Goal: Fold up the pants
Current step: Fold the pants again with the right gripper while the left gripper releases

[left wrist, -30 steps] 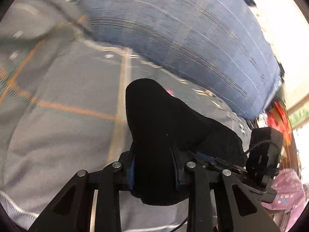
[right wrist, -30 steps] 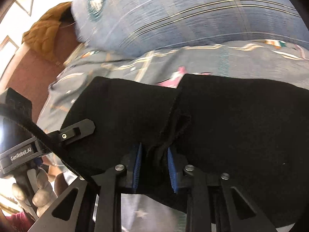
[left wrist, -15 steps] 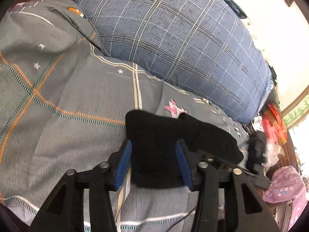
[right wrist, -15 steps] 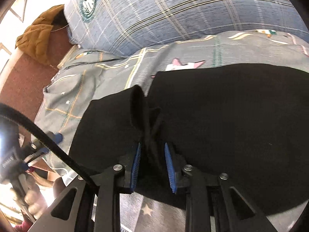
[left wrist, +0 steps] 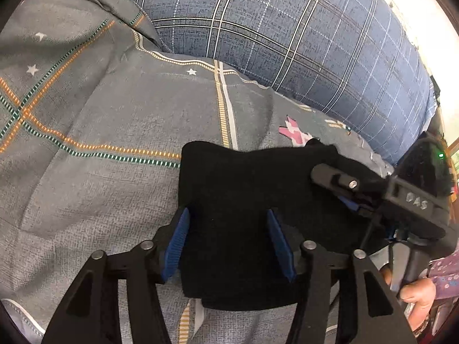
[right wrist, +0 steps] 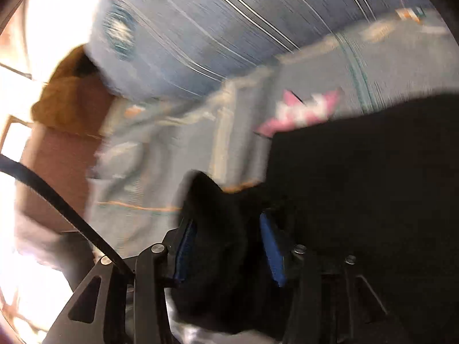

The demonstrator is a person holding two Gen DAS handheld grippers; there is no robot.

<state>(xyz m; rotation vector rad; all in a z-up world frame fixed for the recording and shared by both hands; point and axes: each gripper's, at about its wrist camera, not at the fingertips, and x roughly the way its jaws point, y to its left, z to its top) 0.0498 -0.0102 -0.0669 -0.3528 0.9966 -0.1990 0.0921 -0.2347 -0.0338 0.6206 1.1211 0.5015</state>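
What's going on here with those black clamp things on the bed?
A person is folding black pants on a grey patterned bedsheet, holding a clamp in each hand. The left gripper and right gripper have both just been opening, letting go of the cloth, which lies between their blue pads. A blue plaid pillow lies behind.

We see daylight throughout. Left wrist view sharp; glare blown white at far right; black pants [left wrist: 246, 200] show no detail. Right wrist view smeared by motion blur; pillow [right wrist: 229, 28] streaked; white glare at left. Fisheye bends both edges.
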